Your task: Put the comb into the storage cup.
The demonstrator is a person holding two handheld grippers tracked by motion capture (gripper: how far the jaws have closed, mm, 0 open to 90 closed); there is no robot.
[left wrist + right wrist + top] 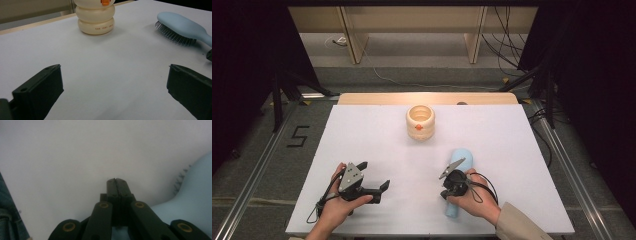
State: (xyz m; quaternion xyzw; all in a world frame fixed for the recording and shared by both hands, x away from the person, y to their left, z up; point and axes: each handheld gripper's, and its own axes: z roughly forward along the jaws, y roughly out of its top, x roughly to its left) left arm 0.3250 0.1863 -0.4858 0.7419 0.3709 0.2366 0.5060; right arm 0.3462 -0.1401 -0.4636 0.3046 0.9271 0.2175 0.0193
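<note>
Right gripper (451, 169) sits over the light blue hairbrush (458, 186) at the desk's (362, 135) near right, bristles down; its fingers (116, 185) are pressed together with nothing between them, brush just beside and under them; brush head points toward the far side. Left gripper (374, 175) rests at the near left in the person's hand, fingers (40, 90) spread wide, empty, aimed across bare desk; cream ringed holder (420, 122) with an orange mark stands upright at far centre, well apart from both
</note>
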